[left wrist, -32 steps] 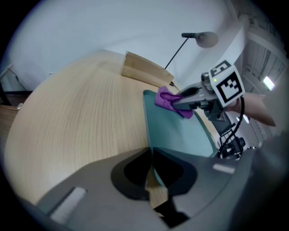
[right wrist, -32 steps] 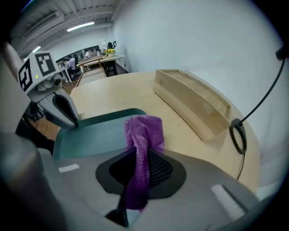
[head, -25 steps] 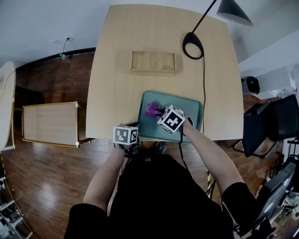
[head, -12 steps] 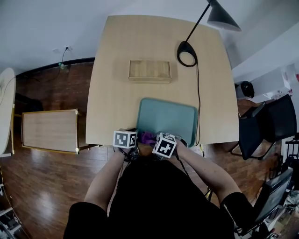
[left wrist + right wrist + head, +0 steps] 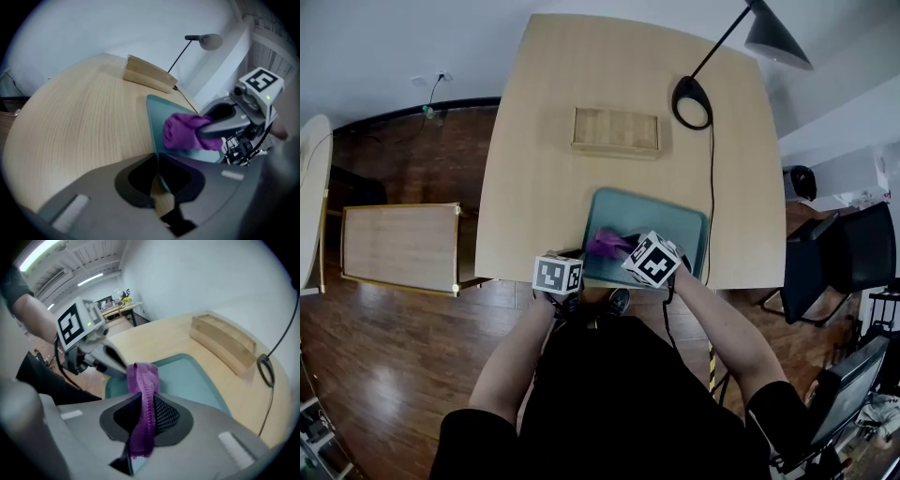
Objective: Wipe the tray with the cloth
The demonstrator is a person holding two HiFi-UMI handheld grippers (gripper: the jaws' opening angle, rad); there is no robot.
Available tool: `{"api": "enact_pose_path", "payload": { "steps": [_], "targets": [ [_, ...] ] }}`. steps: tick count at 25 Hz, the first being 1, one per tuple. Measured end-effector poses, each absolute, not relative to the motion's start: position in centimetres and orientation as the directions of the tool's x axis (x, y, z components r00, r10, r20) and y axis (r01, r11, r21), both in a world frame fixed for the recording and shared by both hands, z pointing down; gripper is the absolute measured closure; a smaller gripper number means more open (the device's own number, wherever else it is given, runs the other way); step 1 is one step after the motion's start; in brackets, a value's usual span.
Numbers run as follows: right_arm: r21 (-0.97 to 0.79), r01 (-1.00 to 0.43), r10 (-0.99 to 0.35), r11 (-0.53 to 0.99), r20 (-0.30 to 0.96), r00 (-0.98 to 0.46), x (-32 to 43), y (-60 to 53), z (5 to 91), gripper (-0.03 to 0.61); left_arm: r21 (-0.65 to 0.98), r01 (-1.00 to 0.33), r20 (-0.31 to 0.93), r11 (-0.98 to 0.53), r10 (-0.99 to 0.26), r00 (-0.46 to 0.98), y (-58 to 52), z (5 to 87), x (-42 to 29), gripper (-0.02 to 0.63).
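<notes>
The right gripper is clenching the purple cloth at the tray's eight o'clock, the left gripper is pinching its rim; wiping seems underway, far side remaining.

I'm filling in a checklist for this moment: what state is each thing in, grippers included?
tray, flat on the table, at its near edge.
cloth, bunched, over the tray.
left gripper, shut on the tray's near rim.
right gripper, shut on the cloth.
wooden box, on the table beyond the tray, apart from it.
lamp, upright, base on the table.
</notes>
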State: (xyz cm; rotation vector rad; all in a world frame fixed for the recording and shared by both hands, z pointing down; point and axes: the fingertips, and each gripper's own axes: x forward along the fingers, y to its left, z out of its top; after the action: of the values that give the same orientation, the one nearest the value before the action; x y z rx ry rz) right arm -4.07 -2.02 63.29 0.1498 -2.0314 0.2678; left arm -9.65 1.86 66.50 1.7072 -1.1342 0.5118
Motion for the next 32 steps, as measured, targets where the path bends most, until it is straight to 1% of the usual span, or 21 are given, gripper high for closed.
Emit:
{"api": "enact_pose_path", "payload": {
  "steps": [5, 7, 9, 11, 14, 20, 22, 25, 27, 32],
  "targets": [
    [-0.035, -0.386, -0.160, 0.922, 0.873, -0.461, -5.7, -11.3, 61.9, 0.522, 0.535, -0.843, 0.737, -0.065, -0.452, 0.503, 1.9, 66.2, -9.4, 0.566],
    [-0.014, -0.429, -0.191, 0.903, 0.882, -0.430, -6.4, -14.0, 62.5, 0.522, 0.555, -0.830, 0.725, -0.062, -0.453, 0.519, 2.0, 66.0, -9.4, 0.565],
    [-0.005, -0.454, -0.192, 0.891, 0.902, -0.387, -7.3, -15.5, 63.7, 0.522, 0.570, -0.819, 0.713, -0.063, -0.458, 0.531, 1.8, 65.8, -9.5, 0.564],
    [-0.028, -0.470, -0.164, 0.882, 0.917, -0.363, -8.3, -15.2, 64.7, 0.522, 0.582, -0.811, 0.704, -0.059, -0.462, 0.540, 1.6, 65.8, -9.7, 0.563],
    [-0.104, -0.482, -0.098, 0.870, 0.922, -0.376, -9.0, -12.1, 65.8, 0.522, 0.594, -0.803, 0.702, -0.051, -0.456, 0.548, 1.8, 65.9, -9.6, 0.563],
    [-0.223, -0.423, 0.033, 0.878, 0.910, -0.412, -9.3, -4.2, 66.5, 0.522, 0.600, -0.799, 0.702, -0.044, -0.449, 0.552, 2.1, 66.2, -9.8, 0.561],
    [-0.291, -0.459, 0.065, 0.839, 0.892, -0.447, -9.1, -2.4, 66.5, 0.522, 0.599, -0.799, 0.703, -0.043, -0.449, 0.552, 2.0, 66.2, -9.9, 0.561],
    [-0.448, -0.528, 0.135, 0.721, 0.839, -0.527, -8.9, 0.5, 66.2, 0.522, 0.596, -0.802, 0.704, -0.044, -0.451, 0.548, 1.9, 66.3, -10.0, 0.563],
    [-0.515, -0.539, 0.179, 0.667, 0.813, -0.554, -8.9, 2.2, 66.0, 0.522, 0.592, -0.805, 0.706, -0.044, -0.453, 0.544, 1.9, 66.2, -10.1, 0.563],
    [-0.522, -0.539, 0.204, 0.661, 0.816, -0.541, -7.9, 4.4, 66.0, 0.523, 0.583, -0.811, 0.711, -0.041, -0.458, 0.534, 1.9, 66.3, -10.2, 0.563]
  ]
}}
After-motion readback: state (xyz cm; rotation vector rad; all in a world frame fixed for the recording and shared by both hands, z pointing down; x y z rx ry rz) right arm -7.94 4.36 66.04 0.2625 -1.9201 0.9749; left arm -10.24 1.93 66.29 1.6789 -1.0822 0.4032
